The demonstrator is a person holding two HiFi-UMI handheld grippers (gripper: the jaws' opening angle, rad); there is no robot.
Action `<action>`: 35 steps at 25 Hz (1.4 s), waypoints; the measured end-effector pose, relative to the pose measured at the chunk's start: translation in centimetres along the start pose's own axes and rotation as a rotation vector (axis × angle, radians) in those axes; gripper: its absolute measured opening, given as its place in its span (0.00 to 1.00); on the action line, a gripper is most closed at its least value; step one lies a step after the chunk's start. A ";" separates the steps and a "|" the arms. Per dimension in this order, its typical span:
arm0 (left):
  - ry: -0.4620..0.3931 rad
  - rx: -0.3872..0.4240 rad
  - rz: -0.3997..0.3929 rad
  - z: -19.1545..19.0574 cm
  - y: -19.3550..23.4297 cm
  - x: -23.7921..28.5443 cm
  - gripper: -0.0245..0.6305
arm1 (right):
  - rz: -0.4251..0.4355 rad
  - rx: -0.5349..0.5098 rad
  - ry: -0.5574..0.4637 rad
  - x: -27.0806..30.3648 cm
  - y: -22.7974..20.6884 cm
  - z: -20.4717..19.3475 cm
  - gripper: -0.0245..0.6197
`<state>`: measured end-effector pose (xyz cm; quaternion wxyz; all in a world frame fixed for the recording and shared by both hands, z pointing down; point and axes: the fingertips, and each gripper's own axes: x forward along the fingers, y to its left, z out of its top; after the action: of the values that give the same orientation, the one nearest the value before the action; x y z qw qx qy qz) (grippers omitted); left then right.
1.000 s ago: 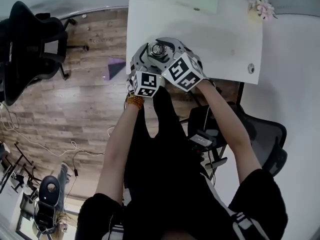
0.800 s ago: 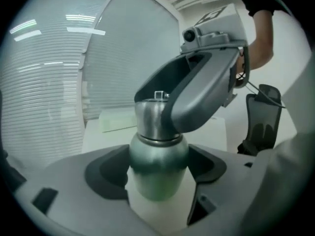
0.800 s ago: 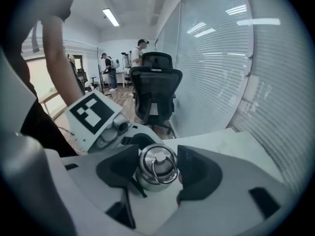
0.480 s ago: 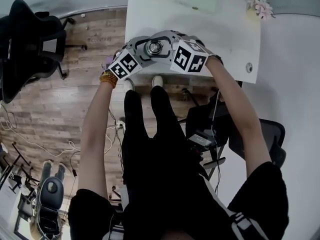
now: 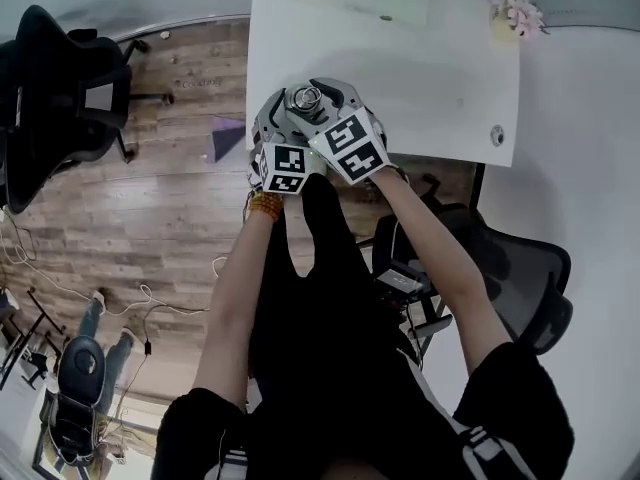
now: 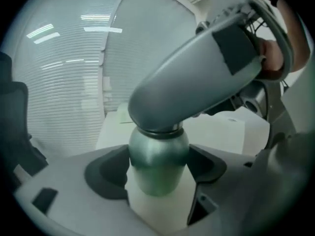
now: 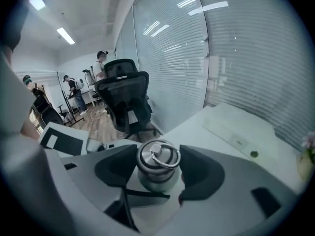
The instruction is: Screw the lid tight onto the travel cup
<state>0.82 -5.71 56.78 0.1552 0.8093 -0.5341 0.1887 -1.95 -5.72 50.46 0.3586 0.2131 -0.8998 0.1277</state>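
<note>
A green metal travel cup [image 6: 158,163] stands near the front edge of the white table [image 5: 430,68]. My left gripper [image 6: 158,170] is shut on the cup's body, a pad pressed against each side. The steel lid [image 7: 157,157] with its ring sits on the cup's neck. It lies between the jaws of my right gripper [image 7: 157,170], which are opening, and the pads stand just off it. In the head view the lid [image 5: 308,97] shows between the left gripper [image 5: 283,128] and the right gripper [image 5: 326,110]. The right gripper's jaw [image 6: 197,77] hides the lid in the left gripper view.
A small flower pot [image 5: 521,11] stands at the table's far right corner, with a cable hole [image 5: 497,135] near the right front edge. A black office chair [image 5: 55,88] stands on the wood floor at the left. Another black chair [image 5: 520,278] is at my right. People stand in the background [image 7: 74,95].
Half a second ago the two grippers were swung apart at either side of the cup. Now both are back close together at its near side. The cup has stayed in place.
</note>
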 end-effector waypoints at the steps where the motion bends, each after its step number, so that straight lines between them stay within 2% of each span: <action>1: -0.005 -0.016 0.022 0.1 0.1 0.1 0.60 | -0.012 -0.009 -0.005 0.1 -0.1 0.1 0.46; 3: -0.022 -0.019 0.018 0.2 0.1 0.2 0.59 | 0.009 -0.041 -0.006 0.1 0.0 0.2 0.46; 6: -0.030 0.048 -0.071 0.0 -0.3 0.1 0.59 | 0.098 -0.135 -0.001 -0.1 0.6 -0.3 0.45; 9: -0.026 0.103 -0.210 -0.2 -0.7 0.2 0.59 | 0.208 -0.195 -0.020 -0.1 0.9 -0.4 0.45; 13: -0.020 0.174 -0.475 0.0 -0.9 -0.1 0.59 | 0.385 -0.325 -0.068 -0.1 1.7 0.1 0.45; 15: 0.001 0.208 -0.564 0.0 -0.9 -0.3 0.60 | 0.427 -0.353 -0.081 0.0 1.8 0.1 0.47; 16: 0.016 0.216 -0.580 -0.1 -0.9 -0.3 0.60 | 0.424 -0.345 -0.081 0.0 1.6 0.1 0.53; 17: 0.033 0.217 -0.574 -0.2 -0.8 -0.3 0.62 | 0.407 -0.319 -0.090 -0.1 1.5 0.2 0.60; 19: 0.046 0.209 -0.501 -0.2 -0.5 -0.7 0.66 | 0.318 -0.236 -0.124 -0.8 0.9 0.7 0.60; 23: 0.022 0.114 -0.253 0.0 0.0 -1.2 0.65 | 0.086 -0.077 -0.108 -1.3 0.2 1.4 0.60; 26: 0.033 0.046 -0.100 -0.3 -0.7 -0.5 0.63 | -0.003 0.004 -0.052 -0.4 0.4 0.7 0.51; 27: 0.036 0.035 -0.061 -0.4 -0.8 -0.3 0.60 | -0.020 0.003 -0.041 -0.1 0.6 0.6 0.47; 28: 0.033 0.024 -0.034 -0.5 -0.9 -0.2 0.60 | -0.031 -0.012 -0.038 0.0 0.7 0.6 0.46; 31: 0.005 0.030 -0.041 -0.4 -0.8 -0.1 0.60 | -0.001 -0.069 -0.047 0.1 1.1 0.6 0.46; 35: -0.023 0.102 -0.190 -0.6 -1.1 -0.1 0.60 | 0.137 -0.181 -0.043 0.1 1.6 0.4 0.46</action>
<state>1.71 -4.97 57.18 0.1248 0.8653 -0.4464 0.1908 -2.97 -4.47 50.13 0.3473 0.1206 -0.9276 0.0657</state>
